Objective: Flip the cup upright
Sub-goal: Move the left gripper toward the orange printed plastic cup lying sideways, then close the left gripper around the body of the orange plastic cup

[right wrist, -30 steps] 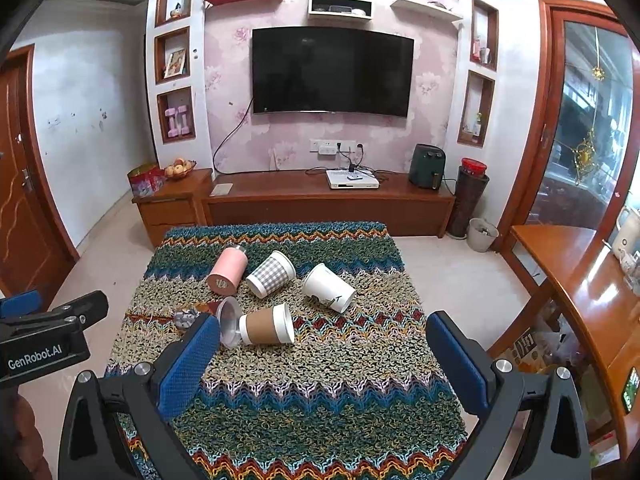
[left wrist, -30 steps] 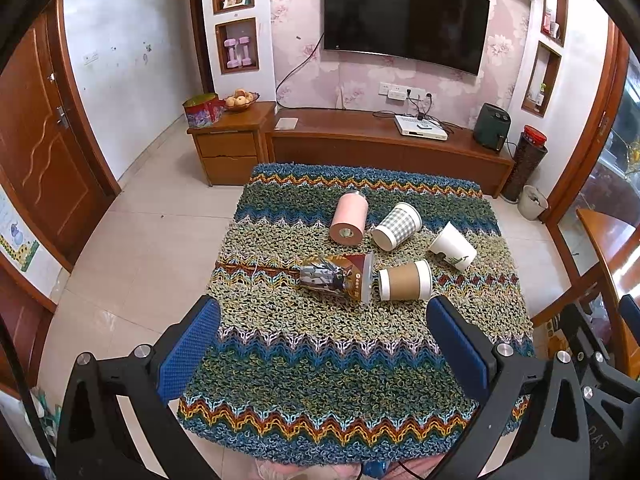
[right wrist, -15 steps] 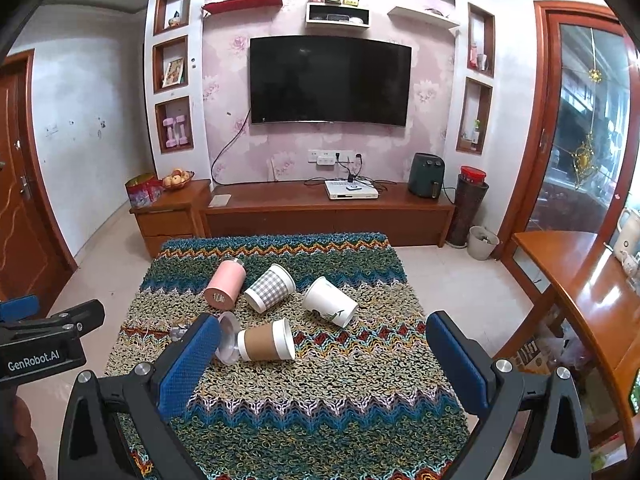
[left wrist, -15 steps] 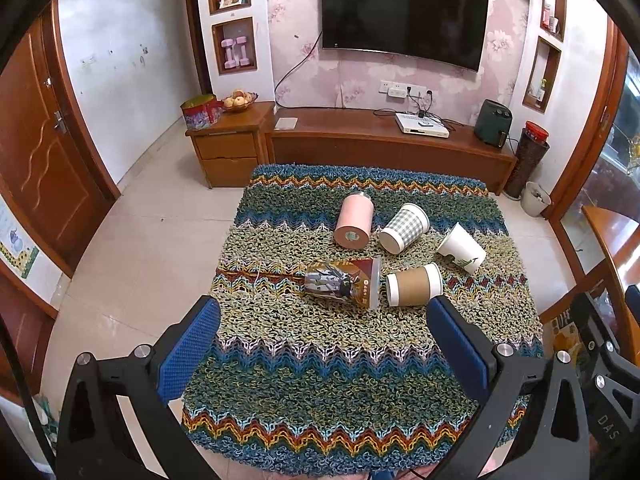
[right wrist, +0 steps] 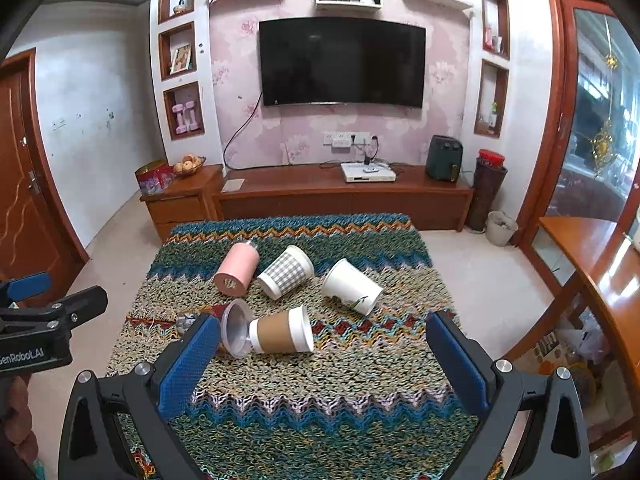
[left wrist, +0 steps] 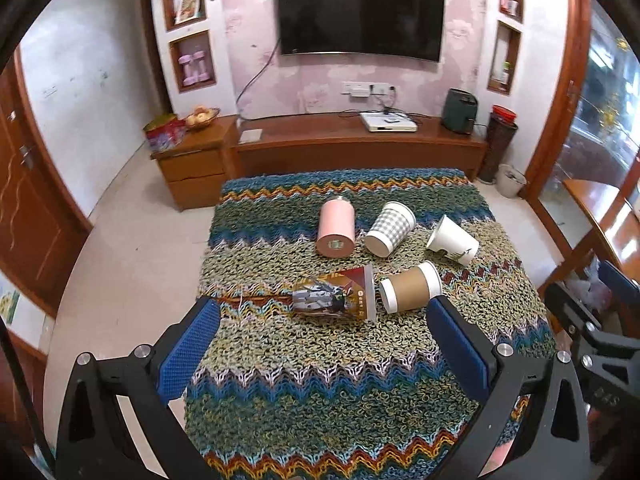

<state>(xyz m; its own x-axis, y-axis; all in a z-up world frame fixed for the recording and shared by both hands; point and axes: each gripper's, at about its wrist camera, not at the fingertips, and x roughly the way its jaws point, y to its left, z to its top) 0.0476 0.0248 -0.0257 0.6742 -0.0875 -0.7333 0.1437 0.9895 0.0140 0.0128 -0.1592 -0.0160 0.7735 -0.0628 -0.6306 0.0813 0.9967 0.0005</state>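
Five cups lay on their sides mid-table (left wrist: 320,392), well beyond both spread, empty tongs: left tongs (left wrist: 324,352), right tongs (right wrist: 324,356). The brown cardboard-sleeved cup (right wrist: 282,334) lay nearest, on knitted zigzag cloth.

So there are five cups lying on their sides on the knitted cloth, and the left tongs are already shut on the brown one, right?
Not quite. The left tongs are open and hold nothing; the brown cup lies untouched ahead of them, as the left wrist view shows. The five cups on the knitted cloth do lie on their sides.
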